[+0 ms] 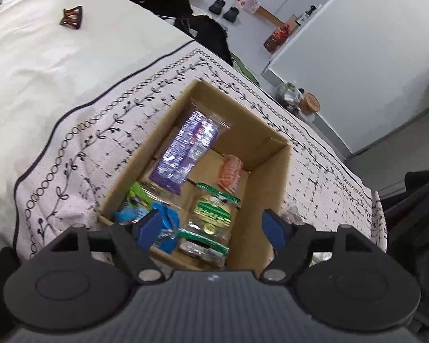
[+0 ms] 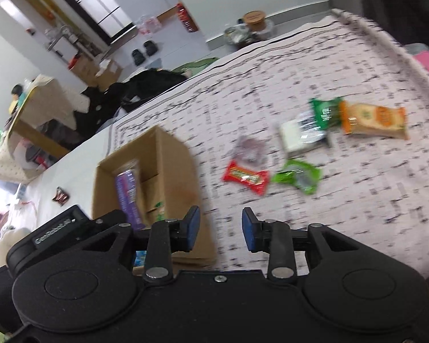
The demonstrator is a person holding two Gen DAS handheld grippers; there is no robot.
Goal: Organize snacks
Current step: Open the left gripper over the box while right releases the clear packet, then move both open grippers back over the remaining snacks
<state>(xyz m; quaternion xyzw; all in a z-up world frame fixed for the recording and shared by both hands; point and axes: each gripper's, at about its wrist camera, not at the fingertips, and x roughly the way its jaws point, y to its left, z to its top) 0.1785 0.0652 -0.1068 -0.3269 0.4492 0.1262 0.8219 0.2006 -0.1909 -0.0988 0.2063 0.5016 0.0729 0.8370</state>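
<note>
A: While my left gripper (image 1: 211, 228) hangs spread and empty, tilted down over the cardboard box (image 1: 267, 183) at lower centre, what's next?

B: I'd say another pickup. My right gripper (image 2: 220, 230), part-open and empty, angles toward loose snacks; the red packet (image 2: 245, 177) mid-frame lies nearest.
</note>
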